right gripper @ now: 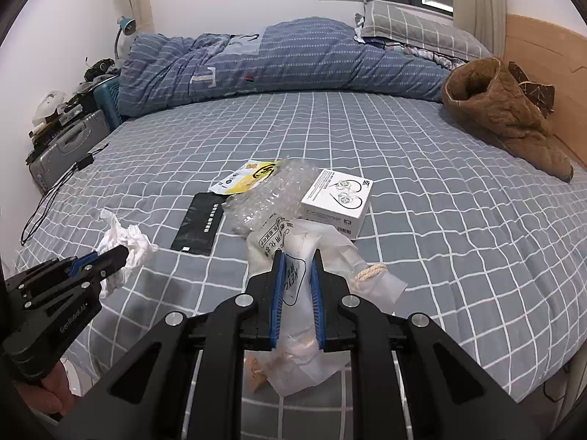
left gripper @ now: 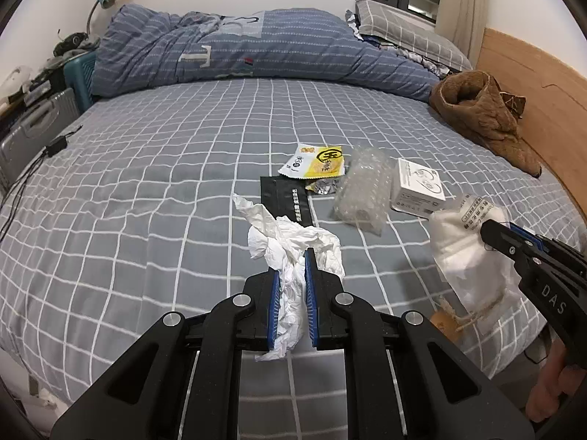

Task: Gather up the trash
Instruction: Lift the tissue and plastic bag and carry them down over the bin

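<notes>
My left gripper (left gripper: 292, 253) is shut on a crumpled white tissue (left gripper: 290, 245), lifted above the checked bed sheet (left gripper: 154, 190). In the right wrist view the same left gripper (right gripper: 123, 253) shows at the lower left with the tissue (right gripper: 128, 242). A white translucent plastic bag (right gripper: 293, 267) with printed text and a string tie is clamped in my right gripper (right gripper: 298, 255), also seen as the right gripper (left gripper: 486, 231) holding the bag (left gripper: 466, 253). On the sheet lie a black packet (right gripper: 200, 225), a yellow wrapper (right gripper: 253, 176), bubble wrap (right gripper: 268, 198) and a small white box (right gripper: 337, 198).
A rolled blue duvet (left gripper: 238, 51) and grey pillow (left gripper: 403, 33) fill the far side of the bed. A brown garment (left gripper: 484, 113) lies by the wooden headboard (left gripper: 532, 84). A cable (left gripper: 33, 168) trails off the left edge beside a grey suitcase (left gripper: 33, 128).
</notes>
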Demonstrator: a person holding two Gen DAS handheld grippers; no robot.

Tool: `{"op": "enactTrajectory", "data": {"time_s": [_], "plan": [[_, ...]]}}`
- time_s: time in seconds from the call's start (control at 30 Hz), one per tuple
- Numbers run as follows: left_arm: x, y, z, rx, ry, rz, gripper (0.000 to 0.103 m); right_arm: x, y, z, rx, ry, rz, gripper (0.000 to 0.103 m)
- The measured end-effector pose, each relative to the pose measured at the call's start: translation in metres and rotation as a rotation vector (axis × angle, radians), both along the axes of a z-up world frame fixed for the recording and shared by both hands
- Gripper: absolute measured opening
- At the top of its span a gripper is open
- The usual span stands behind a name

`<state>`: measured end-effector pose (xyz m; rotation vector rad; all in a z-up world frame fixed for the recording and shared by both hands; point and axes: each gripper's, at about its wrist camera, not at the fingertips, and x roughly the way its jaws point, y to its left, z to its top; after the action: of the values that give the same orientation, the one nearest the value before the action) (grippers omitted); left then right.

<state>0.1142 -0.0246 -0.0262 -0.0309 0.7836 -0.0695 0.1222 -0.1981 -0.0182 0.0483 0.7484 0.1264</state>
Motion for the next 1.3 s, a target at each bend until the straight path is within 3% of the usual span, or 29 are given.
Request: {"op": "enactTrajectory", "data": {"time_s": [1.3], "plan": [[-0.111, 0.0, 0.008, -0.021, 0.012, -0.011, 0.012, -0.109, 0.026, 0.006, -0.021, 0.014, 0.042, 0.013]]}}
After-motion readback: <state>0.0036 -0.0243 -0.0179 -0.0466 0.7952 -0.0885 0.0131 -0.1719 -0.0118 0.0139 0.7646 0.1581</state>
